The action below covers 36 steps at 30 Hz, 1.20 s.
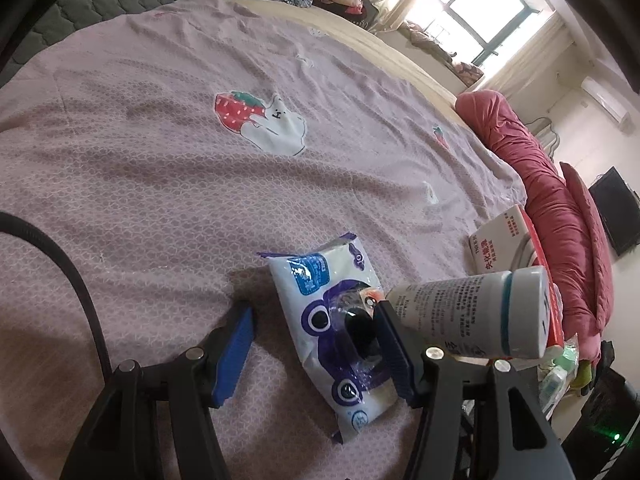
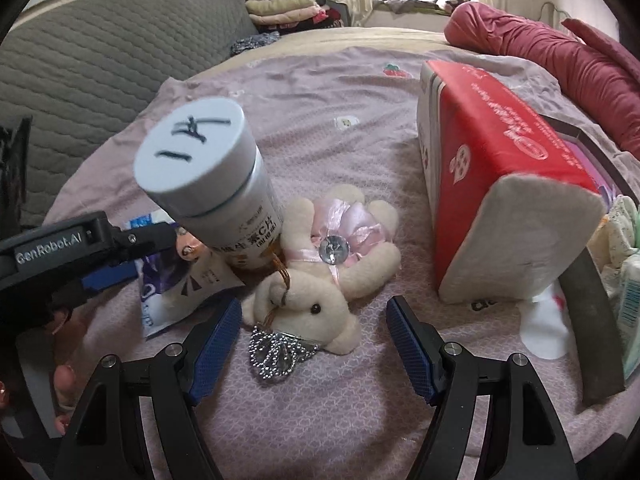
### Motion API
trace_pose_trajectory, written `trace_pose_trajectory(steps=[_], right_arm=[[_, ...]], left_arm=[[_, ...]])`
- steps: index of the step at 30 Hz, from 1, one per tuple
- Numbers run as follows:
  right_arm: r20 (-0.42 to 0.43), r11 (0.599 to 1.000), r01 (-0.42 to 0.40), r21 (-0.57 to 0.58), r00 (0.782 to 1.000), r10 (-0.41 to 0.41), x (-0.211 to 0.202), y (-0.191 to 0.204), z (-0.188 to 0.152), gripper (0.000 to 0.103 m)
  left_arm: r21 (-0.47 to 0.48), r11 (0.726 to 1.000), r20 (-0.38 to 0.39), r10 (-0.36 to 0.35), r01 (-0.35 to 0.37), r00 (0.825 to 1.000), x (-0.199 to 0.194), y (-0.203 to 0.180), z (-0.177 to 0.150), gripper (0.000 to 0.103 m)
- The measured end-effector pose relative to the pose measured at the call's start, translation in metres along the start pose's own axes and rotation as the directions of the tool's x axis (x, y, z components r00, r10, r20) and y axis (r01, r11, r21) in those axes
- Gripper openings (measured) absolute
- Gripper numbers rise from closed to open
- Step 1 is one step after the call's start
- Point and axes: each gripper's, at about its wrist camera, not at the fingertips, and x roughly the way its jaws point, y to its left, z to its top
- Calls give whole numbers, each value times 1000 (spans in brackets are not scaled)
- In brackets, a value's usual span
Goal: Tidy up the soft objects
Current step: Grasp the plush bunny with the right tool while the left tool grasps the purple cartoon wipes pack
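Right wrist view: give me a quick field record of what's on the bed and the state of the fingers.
surface: pink patterned bedsheet
between right fingers: cream plush bear with pink ribbon bow, lying flat, not touched
right gripper: open, above bear
left gripper: open, over white-and-purple wipes pack
beside bear: white cylindrical bottle with grey cap, tilted
right of bear: red-and-white tissue pack

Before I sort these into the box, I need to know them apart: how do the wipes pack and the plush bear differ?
The wipes pack is a flat, glossy, printed plastic pouch; the plush bear is fuzzy, cream and rounded. The pack bears purple cartoon print; the bear wears a pink ribbon with a gem. The pack lies between the left gripper's open fingers, the bear ahead of the right gripper's. Both rest on the pink bedspread.
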Motion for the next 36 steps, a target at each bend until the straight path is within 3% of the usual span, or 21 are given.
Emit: trace_pose_trajectory(steps=[8, 13, 16, 17, 21, 27, 36], right_arm=[[6, 999, 26, -28, 1000, -25, 15, 4, -2, 76], [16, 999, 21, -29, 1000, -20, 15, 0, 0, 51], [22, 999, 22, -39, 1000, -22, 11, 1, 2, 49], [27, 999, 25, -45, 999, -23, 9, 2, 2, 49], [59, 997, 32, -65, 998, -29, -2, 4, 3, 49], [95, 997, 26, -78, 995, -18, -25, 4, 1, 49], [165, 996, 17, -93, 986, -2, -58, 3, 3, 49]], left_arm=[[25, 1000, 16, 11, -11, 1000, 7, -6, 2, 60], [33, 999, 31, 14, -15, 999, 14, -8, 3, 61], [32, 999, 32, 22, -23, 999, 17, -10, 3, 60], [30, 999, 33, 25, -26, 999, 17, -11, 4, 59], [51, 998, 40, 35, -37, 999, 18, -14, 3, 32], [11, 999, 26, -39, 39, 999, 20, -5, 9, 17], [46, 993, 130, -116, 111, 985, -11, -14, 10, 11]])
